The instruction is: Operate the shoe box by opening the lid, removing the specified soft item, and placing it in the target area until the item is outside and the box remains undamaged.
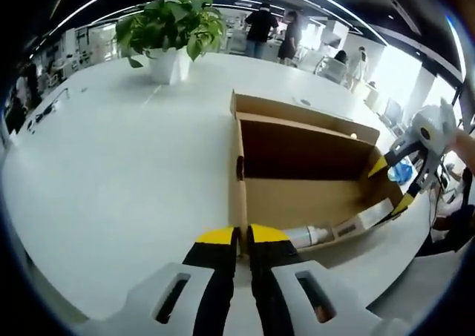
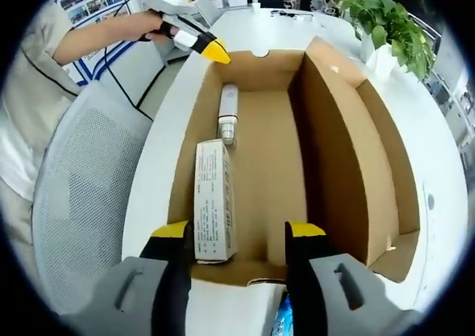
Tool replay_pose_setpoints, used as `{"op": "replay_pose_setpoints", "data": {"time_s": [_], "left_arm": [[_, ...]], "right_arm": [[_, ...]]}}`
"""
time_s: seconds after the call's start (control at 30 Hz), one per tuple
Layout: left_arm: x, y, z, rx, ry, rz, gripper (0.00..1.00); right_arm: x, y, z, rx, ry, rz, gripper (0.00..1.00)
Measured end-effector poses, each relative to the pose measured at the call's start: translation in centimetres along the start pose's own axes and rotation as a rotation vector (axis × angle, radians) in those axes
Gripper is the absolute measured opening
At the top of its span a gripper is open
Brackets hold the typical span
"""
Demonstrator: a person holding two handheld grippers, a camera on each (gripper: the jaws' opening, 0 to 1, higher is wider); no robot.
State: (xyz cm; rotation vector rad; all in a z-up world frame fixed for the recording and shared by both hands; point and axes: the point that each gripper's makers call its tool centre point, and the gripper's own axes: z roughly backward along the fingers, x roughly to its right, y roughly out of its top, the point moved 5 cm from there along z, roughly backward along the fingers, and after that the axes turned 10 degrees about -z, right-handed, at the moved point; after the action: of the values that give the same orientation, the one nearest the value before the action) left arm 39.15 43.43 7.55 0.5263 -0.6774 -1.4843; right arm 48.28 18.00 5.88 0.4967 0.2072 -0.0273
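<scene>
Gripping state, left gripper [image 1: 243,236]: fingers pressed nearly together on the near wall of the shoe box [image 1: 312,195], a thin slit between the yellow tips where the cardboard edge runs.
Gripping state, right gripper [image 2: 239,236]: fingers spread wide, holding nothing, tips over the box's near end wall.
Shoe box: open cardboard, lid flap [image 2: 382,139] standing up along one long side; it rests on the white surface [image 1: 126,173].
Contents, right gripper view: a white carton [image 2: 212,200] lies flat just ahead of the left-hand finger, and a white tube [image 2: 228,113] lies beyond it, end to end and nearly touching.
Contents, left gripper view: the tube [image 1: 308,237] and part of the carton [image 1: 364,219] peek over the wall just right of the fingers.
Other gripper: seen across the box in each view, at the far end.
Left gripper view extras: potted plant [image 1: 172,35] far ahead on the surface.
Right gripper view extras: mesh chair [image 2: 85,202] left of the fingers; a sleeve [image 2: 33,61] beside it.
</scene>
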Motion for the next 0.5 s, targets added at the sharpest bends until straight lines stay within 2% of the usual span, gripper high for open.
{"op": "replay_pose_setpoints", "data": {"time_s": [0.3, 0.4, 0.5], "left_arm": [[-0.03, -0.02, -0.03, 0.000, 0.003, 0.005, 0.03], [0.01, -0.06, 0.00, 0.000, 0.003, 0.004, 0.03], [0.02, -0.06, 0.00, 0.000, 0.001, 0.005, 0.03]], "right_arm": [[-0.62, -0.25, -0.68, -0.009, 0.010, 0.025, 0.37], [-0.50, -0.42, -0.82, -0.010, -0.001, 0.026, 0.31], [-0.47, -0.65, -0.94, -0.018, -0.009, 0.031, 0.20]]}}
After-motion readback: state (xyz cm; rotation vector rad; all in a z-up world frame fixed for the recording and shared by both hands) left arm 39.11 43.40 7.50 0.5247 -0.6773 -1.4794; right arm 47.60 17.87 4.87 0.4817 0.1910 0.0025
